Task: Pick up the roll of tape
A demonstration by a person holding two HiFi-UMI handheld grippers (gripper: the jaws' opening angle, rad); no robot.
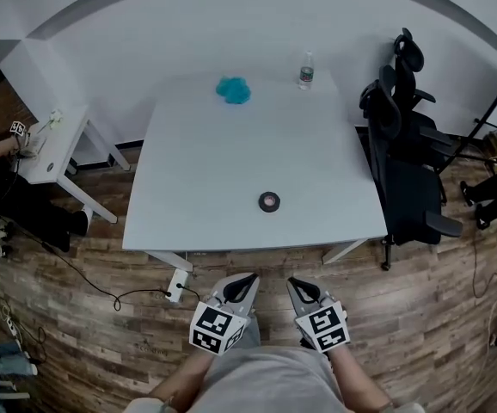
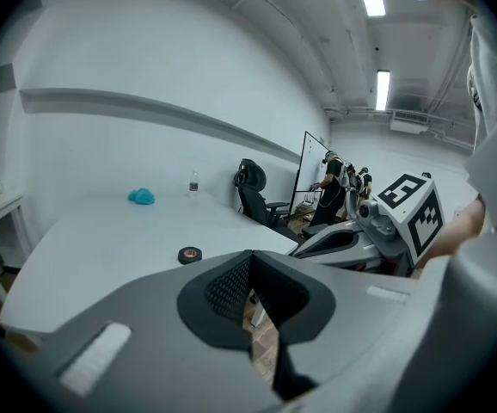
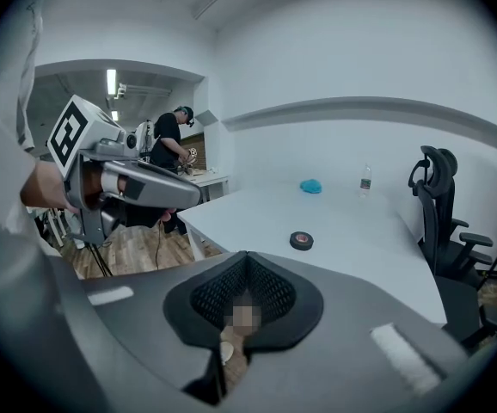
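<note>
The roll of tape (image 1: 269, 201) lies flat on the white table (image 1: 205, 179), straight ahead of both grippers and well apart from them. The left gripper (image 1: 247, 280) and the right gripper (image 1: 298, 284) are each closed tight on nothing. If one arrives at the roll like that, it would probably only shove it across the smooth top, so the jaws need spreading first. Both are held side by side, short of the table's near edge, with tips tilted gently downward.

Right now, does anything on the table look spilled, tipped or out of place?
Nothing stands out. The roll of tape lies flat, the water bottle stands upright at the far edge, and the blue cloth is just crumpled there.
</note>
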